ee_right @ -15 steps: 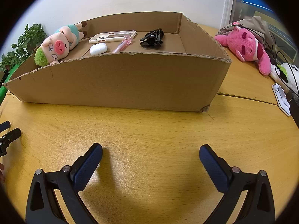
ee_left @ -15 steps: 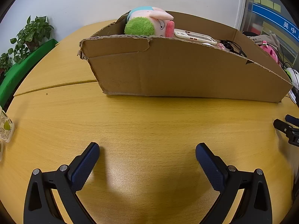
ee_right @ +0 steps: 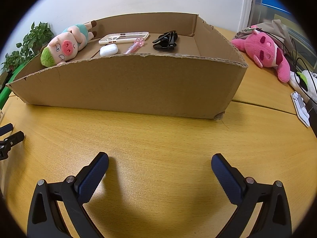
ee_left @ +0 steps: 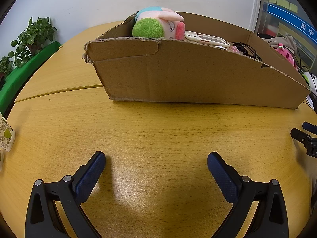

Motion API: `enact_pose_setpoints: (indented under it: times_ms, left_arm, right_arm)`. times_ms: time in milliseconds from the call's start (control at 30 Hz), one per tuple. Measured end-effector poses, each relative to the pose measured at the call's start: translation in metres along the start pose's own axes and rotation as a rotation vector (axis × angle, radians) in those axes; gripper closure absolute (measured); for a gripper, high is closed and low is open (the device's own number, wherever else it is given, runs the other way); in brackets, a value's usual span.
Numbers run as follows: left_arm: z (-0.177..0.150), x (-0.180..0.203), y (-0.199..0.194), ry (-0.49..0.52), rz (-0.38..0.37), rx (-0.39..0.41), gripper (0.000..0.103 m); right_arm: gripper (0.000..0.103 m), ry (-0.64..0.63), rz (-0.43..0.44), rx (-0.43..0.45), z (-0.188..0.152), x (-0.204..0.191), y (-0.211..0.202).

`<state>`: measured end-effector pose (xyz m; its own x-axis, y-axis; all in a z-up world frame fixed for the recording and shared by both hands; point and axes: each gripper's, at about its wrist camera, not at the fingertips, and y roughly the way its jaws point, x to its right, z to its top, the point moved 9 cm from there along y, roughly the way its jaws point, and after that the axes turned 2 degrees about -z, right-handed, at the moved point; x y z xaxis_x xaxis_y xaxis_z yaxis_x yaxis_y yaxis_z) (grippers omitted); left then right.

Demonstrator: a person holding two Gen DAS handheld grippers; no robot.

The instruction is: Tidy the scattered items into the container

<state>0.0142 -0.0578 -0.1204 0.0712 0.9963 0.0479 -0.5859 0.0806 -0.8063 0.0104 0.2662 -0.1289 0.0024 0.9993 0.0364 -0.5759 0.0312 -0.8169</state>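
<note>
A cardboard box (ee_right: 128, 87) stands on the wooden table; it also shows in the left wrist view (ee_left: 188, 75). Inside lie a pig plush with green hair (ee_right: 65, 43), a white phone case (ee_right: 123, 37), a white earbud case (ee_right: 108, 50), a pink pen (ee_right: 134, 46) and black sunglasses (ee_right: 165, 40). The plush (ee_left: 156, 25) and phone case (ee_left: 208, 38) show over the box wall in the left wrist view. My left gripper (ee_left: 156, 168) is open and empty over bare table in front of the box. My right gripper (ee_right: 160, 169) is open and empty, also in front of the box.
A pink plush (ee_right: 265, 51) lies on the table right of the box, with cables and a white item (ee_right: 301, 107) beyond. A potted plant (ee_left: 29, 39) stands at the far left. A patterned cup (ee_left: 6, 134) sits at the left edge.
</note>
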Motion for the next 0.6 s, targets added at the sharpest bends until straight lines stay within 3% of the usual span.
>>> enact_pose_setpoints:
  times_ms: [600]
  left_arm:
    - [0.0,0.0008,0.0008,0.001,0.0,0.001,0.0]
  right_arm:
    - [0.0,0.0,0.0,0.002,-0.0004,-0.0019,-0.0007]
